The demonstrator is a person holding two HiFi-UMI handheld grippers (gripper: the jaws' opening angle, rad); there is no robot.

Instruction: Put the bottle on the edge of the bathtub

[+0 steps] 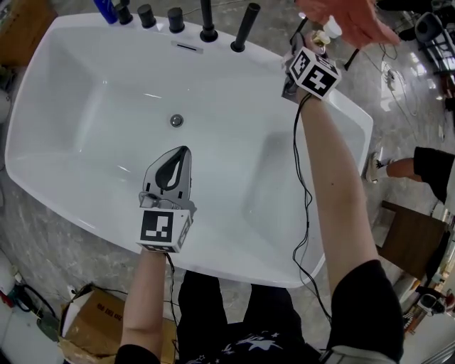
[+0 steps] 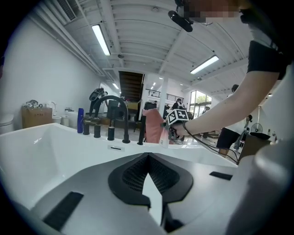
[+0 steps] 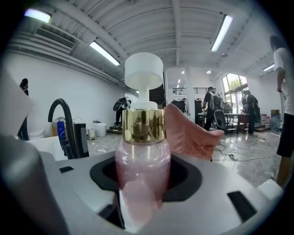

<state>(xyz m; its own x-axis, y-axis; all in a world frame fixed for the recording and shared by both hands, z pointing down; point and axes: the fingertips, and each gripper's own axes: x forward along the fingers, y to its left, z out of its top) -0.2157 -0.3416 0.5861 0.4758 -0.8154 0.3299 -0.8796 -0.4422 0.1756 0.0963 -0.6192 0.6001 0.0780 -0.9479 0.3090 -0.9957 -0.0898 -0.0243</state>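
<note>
A pink bottle [image 3: 141,160] with a gold collar and a white pump cap stands upright between the jaws of my right gripper [image 1: 310,44], which is shut on its body. This gripper hovers at the far right rim of the white bathtub [image 1: 345,106], right of the taps. In the head view only the bottle's white cap [image 1: 330,28] shows. Another person's open hand [image 1: 348,21] is just behind the bottle. My left gripper [image 1: 179,155] hangs over the tub's near side, shut and holding nothing. From it the bottle [image 2: 164,136] appears far off by the rim.
Several black tap fittings [image 1: 208,28] line the far rim, with a blue bottle [image 1: 106,8] at their left end. The drain [image 1: 176,120] sits in the tub floor. A cardboard box [image 1: 92,323] lies on the floor near left; a person's leg [image 1: 398,167] is at right.
</note>
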